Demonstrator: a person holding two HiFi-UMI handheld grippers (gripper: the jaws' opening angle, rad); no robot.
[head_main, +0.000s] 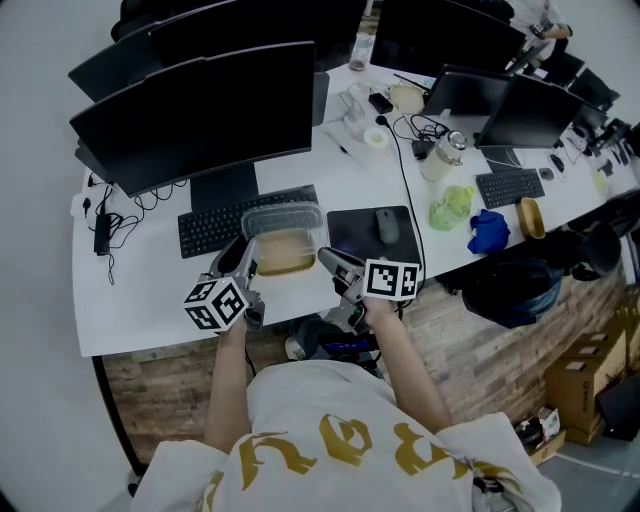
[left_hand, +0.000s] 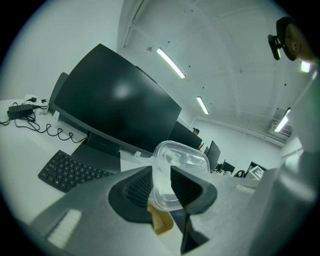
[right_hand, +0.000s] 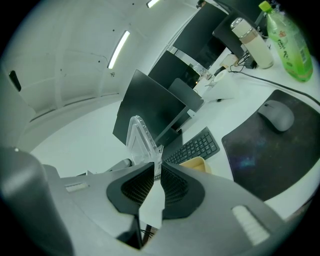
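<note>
A food box sits at the desk's front edge, a tan base with a clear lid standing up behind it. My left gripper is at the box's left end. In the left gripper view the tan corner and the lid's lower part lie between its jaws, which are closed on the box. My right gripper is at the box's right end. In the right gripper view its jaws pinch the thin edge of the lid, with the tan base just beyond.
Behind the box are a black keyboard and a dark monitor. To the right a mouse rests on a black mat. Further right are a green bottle, a white flask and a blue cloth.
</note>
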